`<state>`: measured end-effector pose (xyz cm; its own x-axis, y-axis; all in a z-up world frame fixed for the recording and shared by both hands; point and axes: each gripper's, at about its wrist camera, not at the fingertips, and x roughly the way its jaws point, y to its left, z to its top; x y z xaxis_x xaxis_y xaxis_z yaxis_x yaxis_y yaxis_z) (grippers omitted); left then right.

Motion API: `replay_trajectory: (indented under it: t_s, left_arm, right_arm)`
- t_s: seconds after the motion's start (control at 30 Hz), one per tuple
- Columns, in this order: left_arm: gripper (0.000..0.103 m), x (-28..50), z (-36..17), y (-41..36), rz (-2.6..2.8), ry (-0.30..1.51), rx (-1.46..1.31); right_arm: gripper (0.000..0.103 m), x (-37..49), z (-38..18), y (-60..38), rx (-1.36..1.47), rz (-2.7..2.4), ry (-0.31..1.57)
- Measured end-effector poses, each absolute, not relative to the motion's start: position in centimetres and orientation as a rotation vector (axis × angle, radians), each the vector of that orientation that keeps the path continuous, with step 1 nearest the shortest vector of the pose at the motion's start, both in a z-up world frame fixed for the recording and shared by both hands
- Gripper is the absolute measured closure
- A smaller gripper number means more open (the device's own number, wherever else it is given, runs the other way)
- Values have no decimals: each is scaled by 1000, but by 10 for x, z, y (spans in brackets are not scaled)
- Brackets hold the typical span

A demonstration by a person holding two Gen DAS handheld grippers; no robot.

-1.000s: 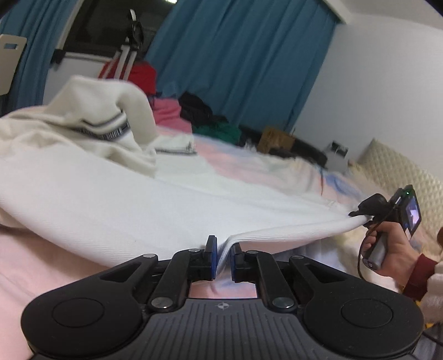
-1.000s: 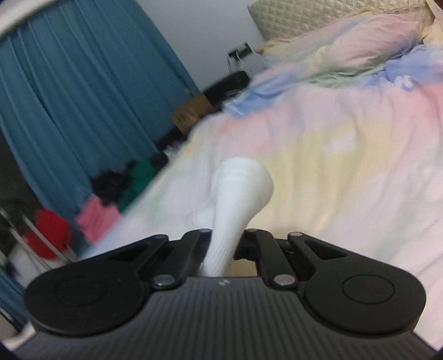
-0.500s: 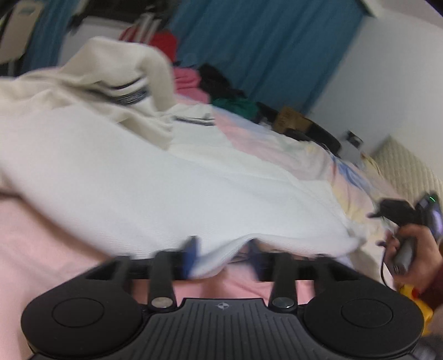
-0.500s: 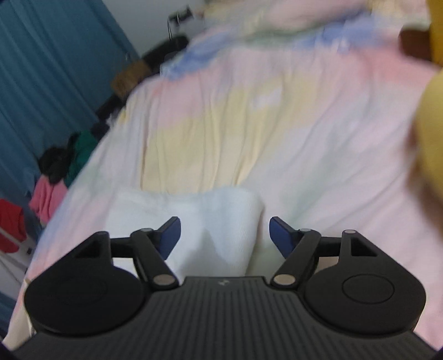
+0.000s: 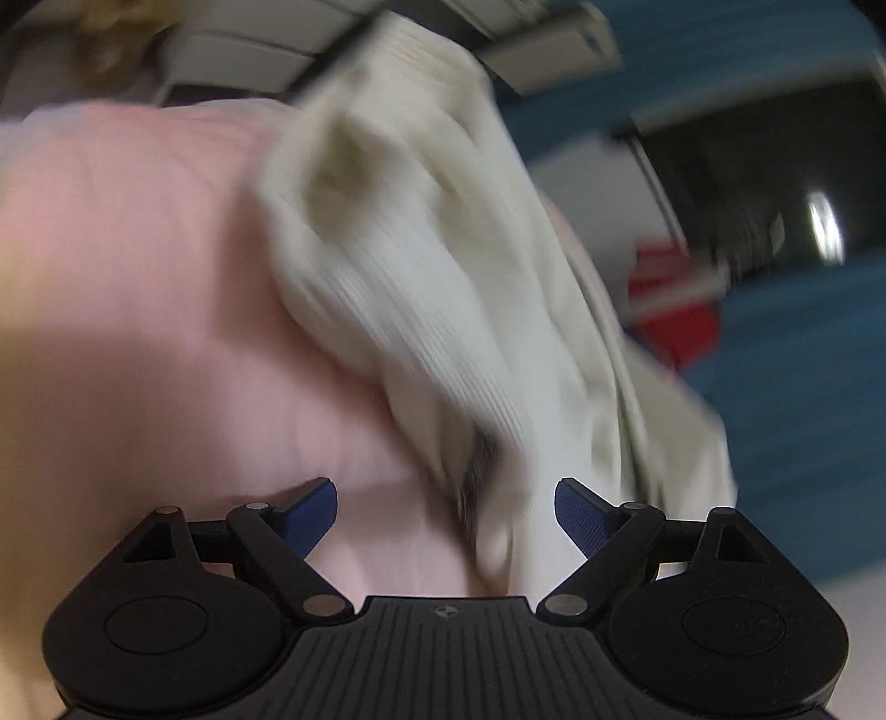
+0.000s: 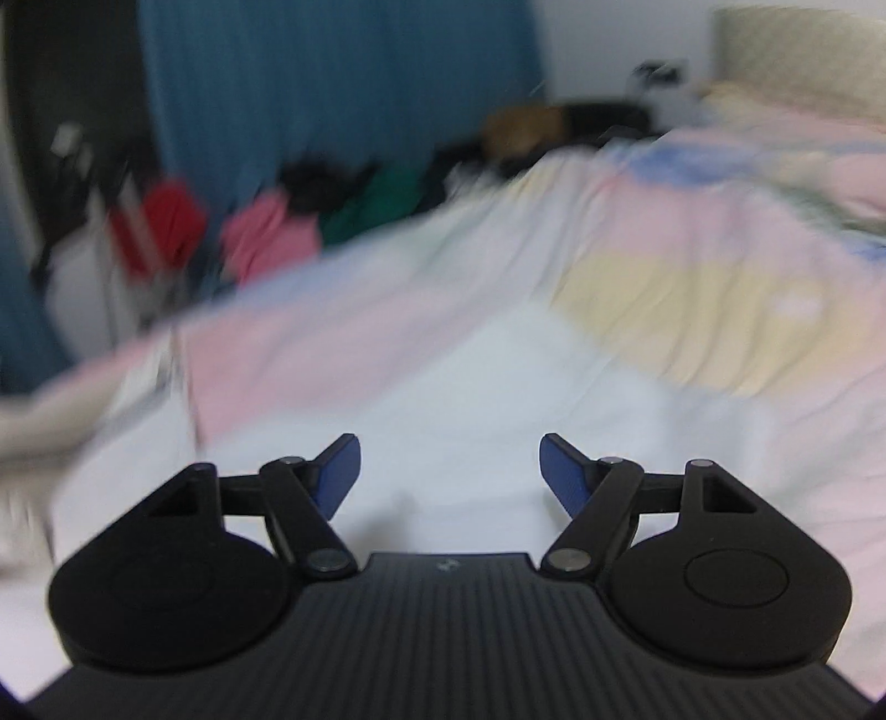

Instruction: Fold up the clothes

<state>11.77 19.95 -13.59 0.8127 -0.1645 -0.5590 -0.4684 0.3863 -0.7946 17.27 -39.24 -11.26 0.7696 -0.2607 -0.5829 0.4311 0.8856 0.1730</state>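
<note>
Both views are motion-blurred. In the left wrist view a cream ribbed garment (image 5: 443, 288) lies bunched on the pink bedcover (image 5: 138, 332), running from upper middle down toward the jaws. My left gripper (image 5: 446, 515) is open and empty, just short of the garment's near end. In the right wrist view a white garment (image 6: 443, 399) lies flat on the pastel bedcover (image 6: 692, 266). My right gripper (image 6: 448, 471) is open and empty, low over the white cloth.
Blue curtains (image 6: 332, 83) hang behind the bed. A pile of red, pink, green and black clothes (image 6: 277, 221) sits at the bed's far edge. A quilted headboard (image 6: 803, 50) is at the upper right. A dark window (image 5: 775, 166) and something red (image 5: 675, 310) are at right.
Both grippers have let go of the white garment and opened wide. The left gripper has swung left toward the bunched cream garment. The right gripper has turned toward the curtain side.
</note>
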Motion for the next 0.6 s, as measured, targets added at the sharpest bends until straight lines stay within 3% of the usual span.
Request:
replay_trajectory:
  t_s: [0.13, 0.27, 0.37, 0.6]
  left_arm:
    - [22, 131, -136, 217, 243, 542, -1204]
    - [67, 135, -140, 235, 332, 554, -1208]
    - [86, 126, -135, 245, 337, 595, -1178]
    - [93, 98, -69, 291, 163, 544, -1131]
  right_arm:
    - [30, 186, -136, -379, 165, -332, 691]
    - [30, 186, -137, -381, 158, -348, 675]
    - [30, 182, -142, -373, 107, -364, 656]
    - [30, 182, -151, -376, 91, -389, 647]
